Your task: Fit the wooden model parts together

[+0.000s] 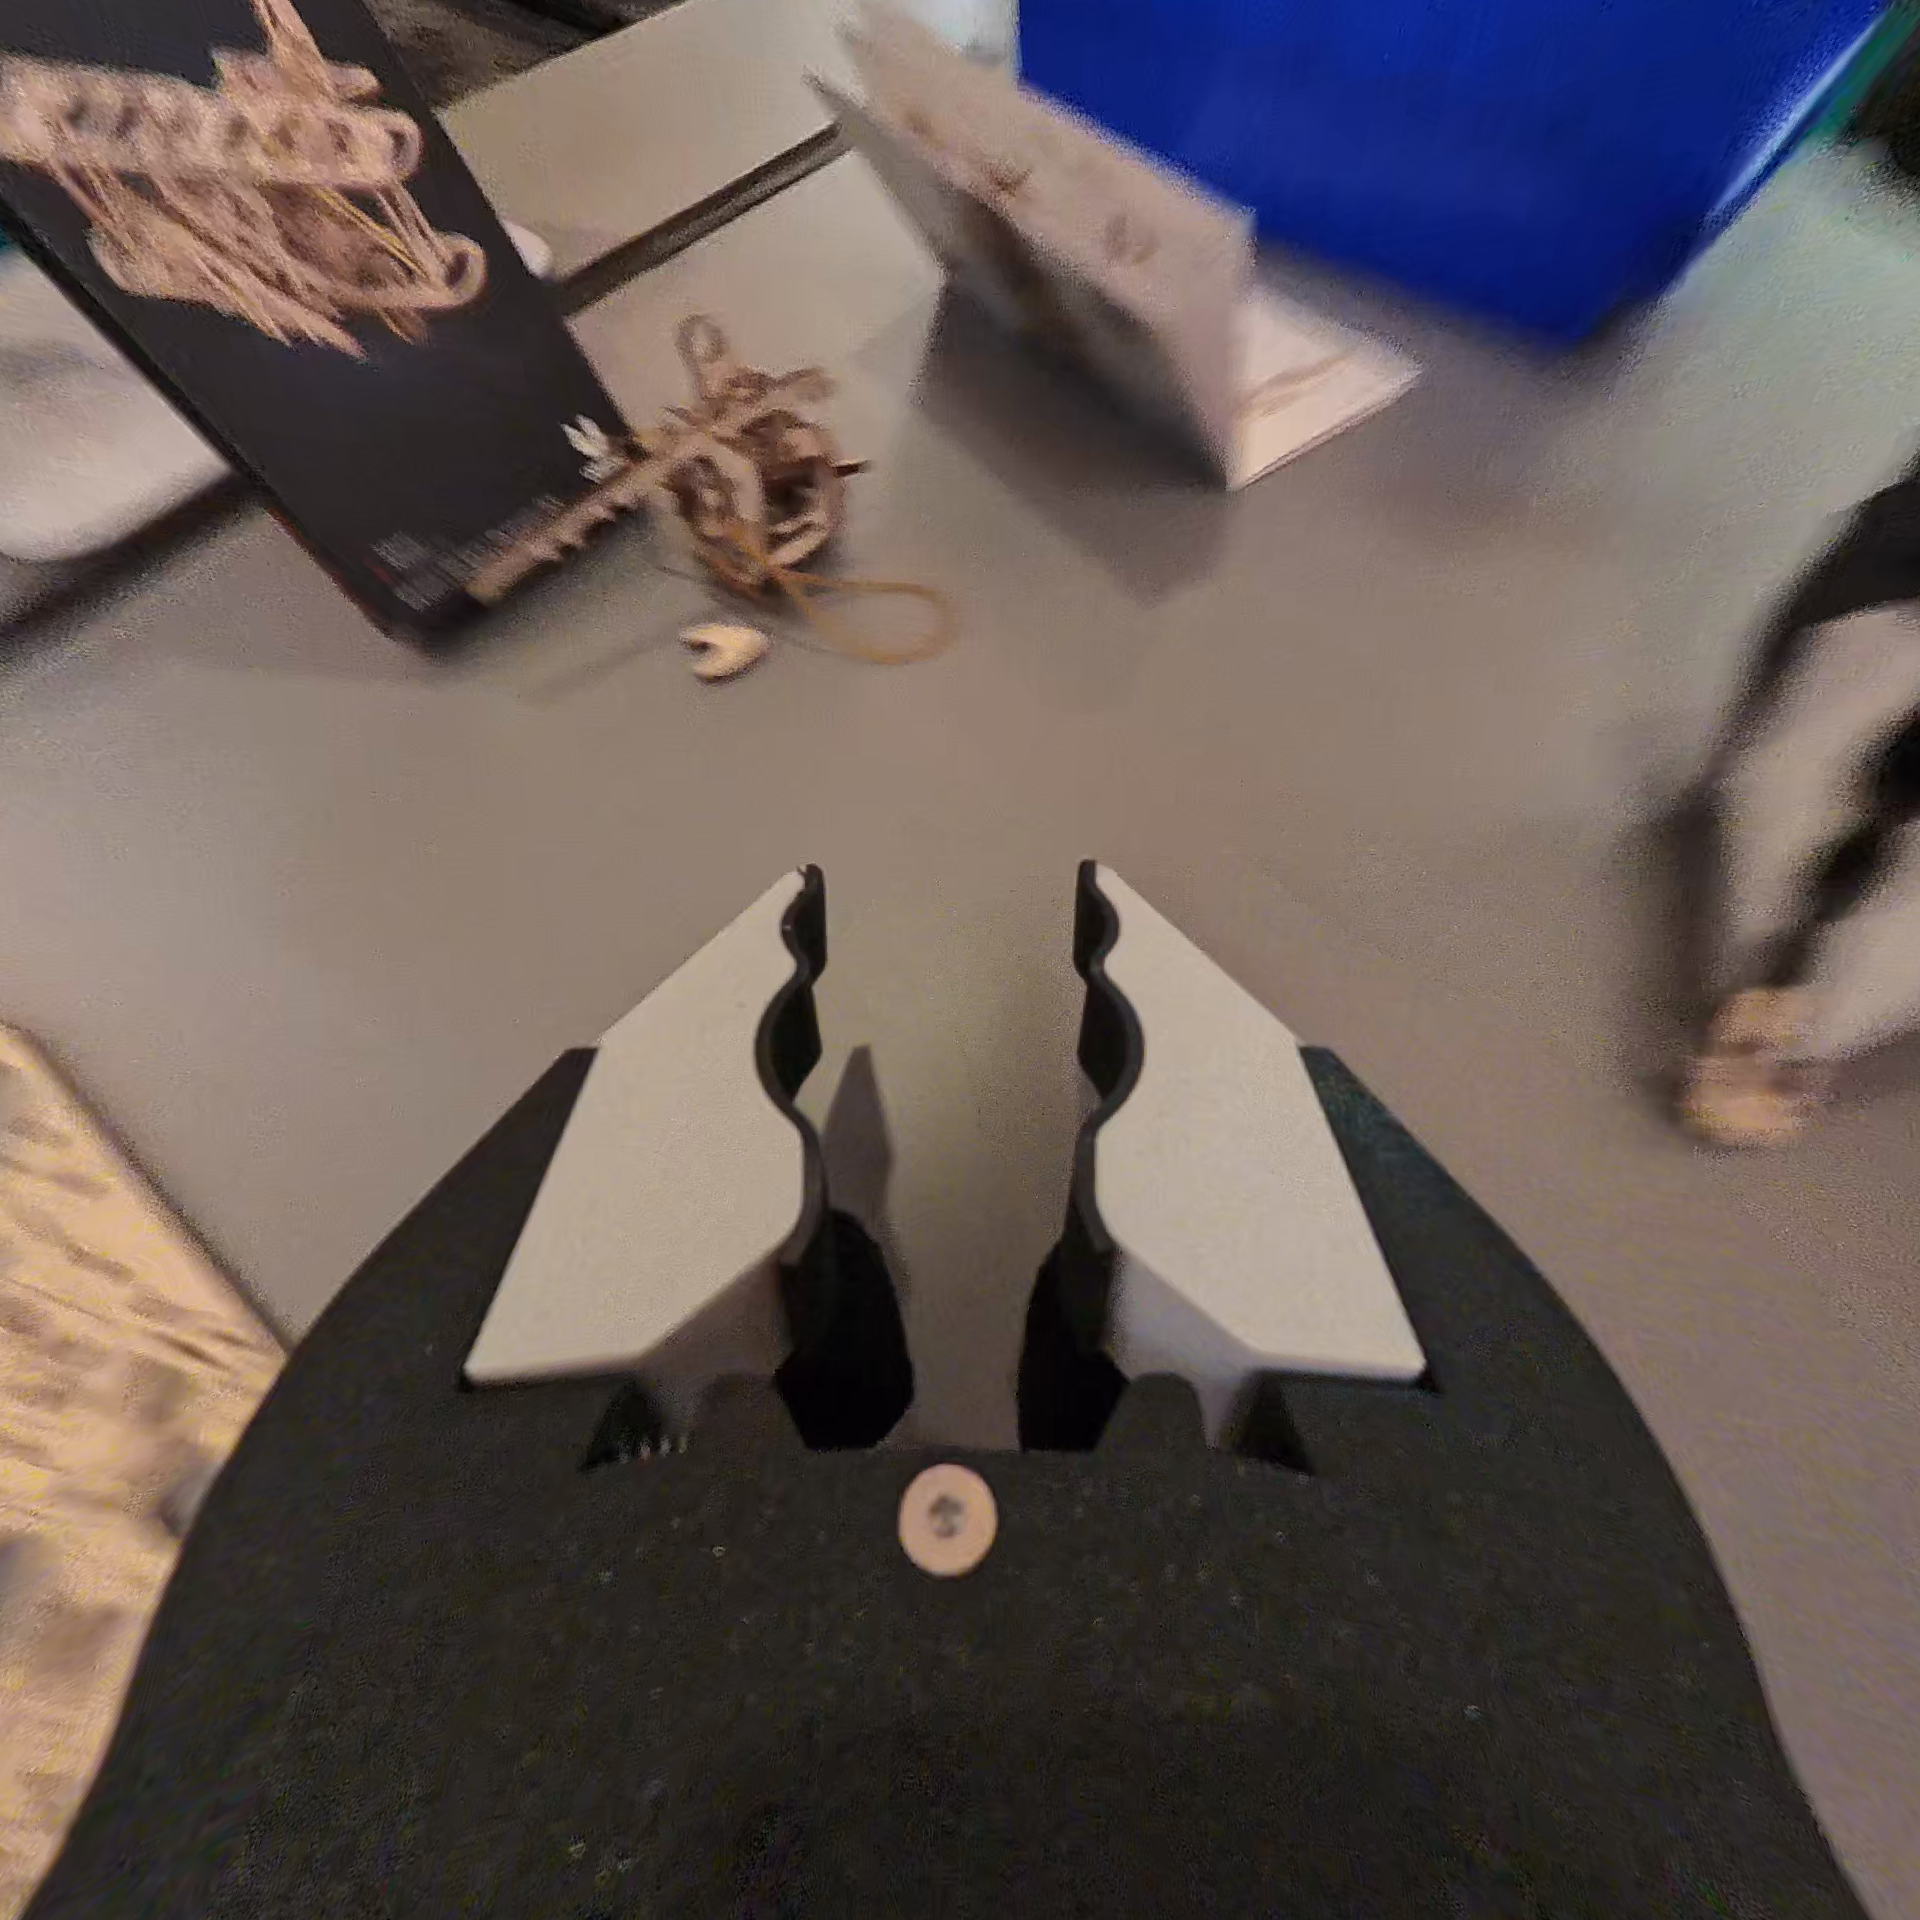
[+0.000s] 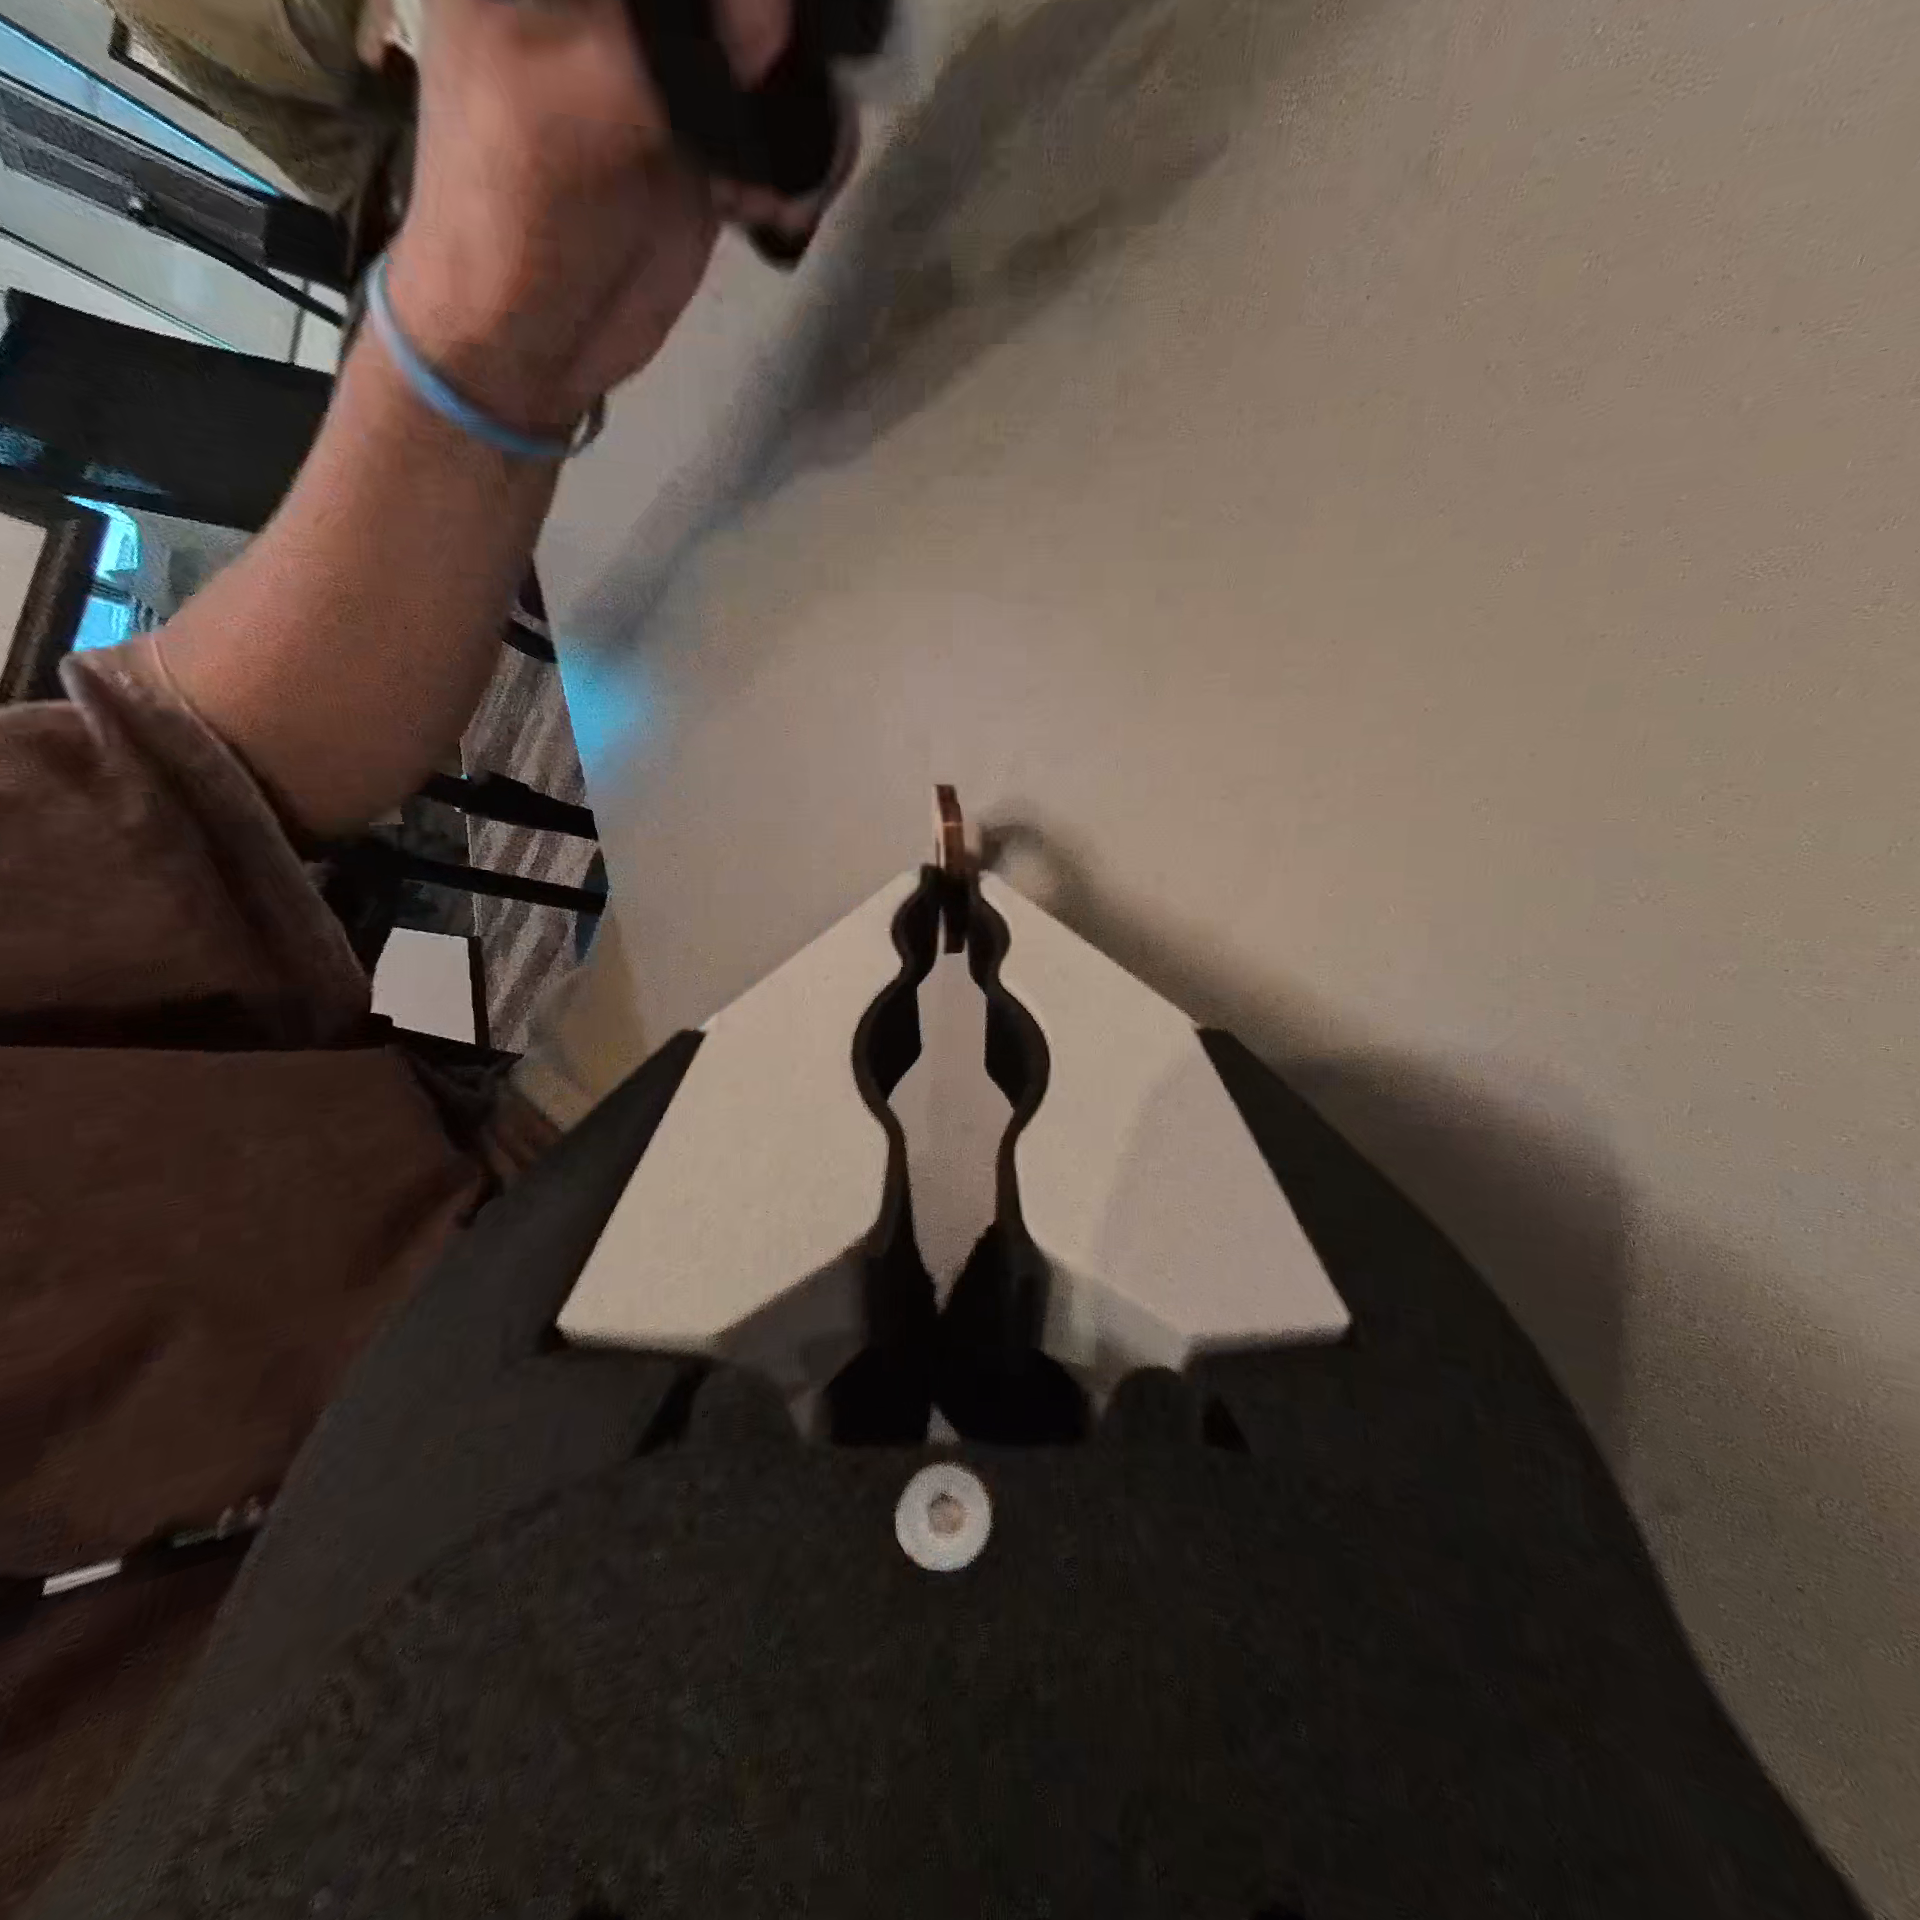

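Observation:
In the left wrist view, my left gripper (image 1: 948, 883) is open and empty above the grey table (image 1: 1143, 727). A partly built wooden model (image 1: 743, 483) lies far ahead to the left, with a small loose wooden piece (image 1: 724, 652) in front of it. The right gripper (image 1: 1756, 1049) shows blurred at the right edge, holding a pale wooden part (image 1: 1745, 1081). In the right wrist view, my right gripper (image 2: 948, 883) is shut on a thin flat wooden piece (image 2: 948, 831), seen edge-on, sticking out past the tips just above the table (image 2: 1351, 623).
A black box with a picture of the model (image 1: 312, 343) lies at the back left. A folded paper sheet (image 1: 1101, 270) and a blue bin (image 1: 1455, 145) stand at the back. A wooden parts sheet (image 1: 73, 1299) lies at the left edge. A person's hand and forearm (image 2: 468, 343) hold the other gripper. The grippers' ends are close to 15 centimeters from one another. To the model (image 1: 312, 343): left tips about 20 centimeters, right tips about 35 centimeters.

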Demonstrator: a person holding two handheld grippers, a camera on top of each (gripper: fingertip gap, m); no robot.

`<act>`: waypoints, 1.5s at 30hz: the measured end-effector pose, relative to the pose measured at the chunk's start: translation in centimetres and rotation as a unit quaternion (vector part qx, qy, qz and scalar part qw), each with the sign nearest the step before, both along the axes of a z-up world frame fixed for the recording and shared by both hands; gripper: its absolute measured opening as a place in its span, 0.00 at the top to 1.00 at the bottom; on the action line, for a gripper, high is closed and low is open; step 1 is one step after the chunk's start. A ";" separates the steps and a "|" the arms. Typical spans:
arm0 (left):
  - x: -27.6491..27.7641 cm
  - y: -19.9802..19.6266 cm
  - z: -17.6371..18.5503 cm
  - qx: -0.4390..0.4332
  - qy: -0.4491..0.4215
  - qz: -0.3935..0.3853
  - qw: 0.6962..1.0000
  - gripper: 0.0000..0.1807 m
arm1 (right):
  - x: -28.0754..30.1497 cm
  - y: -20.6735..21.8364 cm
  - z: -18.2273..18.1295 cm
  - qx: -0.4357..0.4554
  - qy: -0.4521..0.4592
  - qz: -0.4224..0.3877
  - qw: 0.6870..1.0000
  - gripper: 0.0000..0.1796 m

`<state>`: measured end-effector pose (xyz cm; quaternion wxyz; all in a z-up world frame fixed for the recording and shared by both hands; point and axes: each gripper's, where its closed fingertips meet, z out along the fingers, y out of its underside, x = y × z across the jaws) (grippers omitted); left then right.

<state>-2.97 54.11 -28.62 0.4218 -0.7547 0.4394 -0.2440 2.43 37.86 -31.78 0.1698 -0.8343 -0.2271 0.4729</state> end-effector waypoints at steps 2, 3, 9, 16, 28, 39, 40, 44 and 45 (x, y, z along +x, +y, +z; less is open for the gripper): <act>0.6 3.7 -1.2 0.046 0.086 -0.033 0.995 0.71 | 0.1 0.0 -0.3 0.006 -0.019 0.007 1.000 0.97; 1.2 5.0 -1.8 0.054 0.113 -0.055 0.991 0.72 | 0.4 0.1 -0.4 0.016 -0.032 0.008 0.999 0.96; 4.5 9.3 -4.2 0.023 0.158 -0.130 0.979 0.81 | 1.6 0.6 -0.2 0.072 -0.063 0.011 0.995 0.86; 5.7 10.0 -4.4 0.006 0.148 -0.160 0.976 0.90 | 3.8 0.8 2.0 0.102 -0.019 -0.013 0.995 0.85; 6.6 0.1 -0.3 -0.143 -0.043 -0.247 0.957 0.97 | 4.9 3.4 5.4 0.339 -0.084 -0.015 0.937 0.81; 6.7 -14.2 5.2 -0.414 -0.186 -0.416 0.788 0.97 | 1.0 2.9 7.8 0.456 -0.226 0.259 0.821 0.88; 6.6 -14.2 5.1 -0.418 -0.189 -0.415 0.786 0.97 | 0.9 3.0 7.8 0.465 -0.237 0.264 0.811 0.90; 6.6 -13.9 4.7 -0.432 -0.203 -0.412 0.776 0.97 | 0.9 3.0 7.7 0.470 -0.246 0.286 0.798 0.96; 6.7 -13.9 4.6 -0.433 -0.205 -0.414 0.774 0.97 | 1.0 3.2 7.5 0.471 -0.255 0.291 0.793 0.98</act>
